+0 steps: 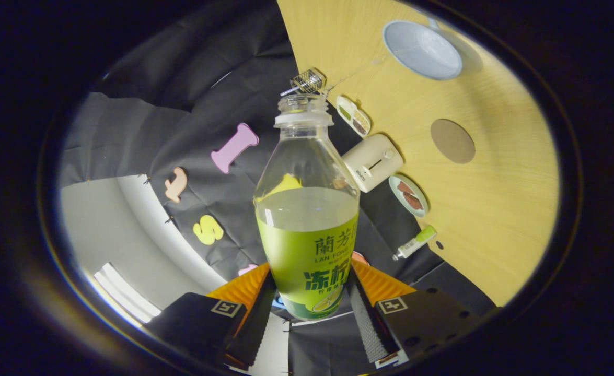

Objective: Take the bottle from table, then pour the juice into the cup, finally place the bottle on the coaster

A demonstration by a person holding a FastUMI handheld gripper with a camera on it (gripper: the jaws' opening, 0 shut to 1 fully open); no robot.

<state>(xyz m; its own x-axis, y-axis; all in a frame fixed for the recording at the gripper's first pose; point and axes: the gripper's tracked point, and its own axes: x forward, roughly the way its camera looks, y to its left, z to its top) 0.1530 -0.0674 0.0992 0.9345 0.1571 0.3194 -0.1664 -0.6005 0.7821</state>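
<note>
Two fingers (307, 308) pinch my uncapped juice bottle (307, 224), lifted off the bench (495, 209) and tilted. Pouring remains: cup (421, 49) near the far edge looks empty; coaster (452, 141) sits mid-bench, bare.

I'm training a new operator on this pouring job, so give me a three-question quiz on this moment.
1. True or false: the bottle is capped.
2. What are the fingers of the gripper doing? A) open, clear of everything B) pressing on the bottle's lower sides C) holding the cup
3. Fill in: the round brown ____ lies on the table, between the cup and the small plate.

Key: 1 false, the neck is open; 2 B; 3 coaster.
</note>
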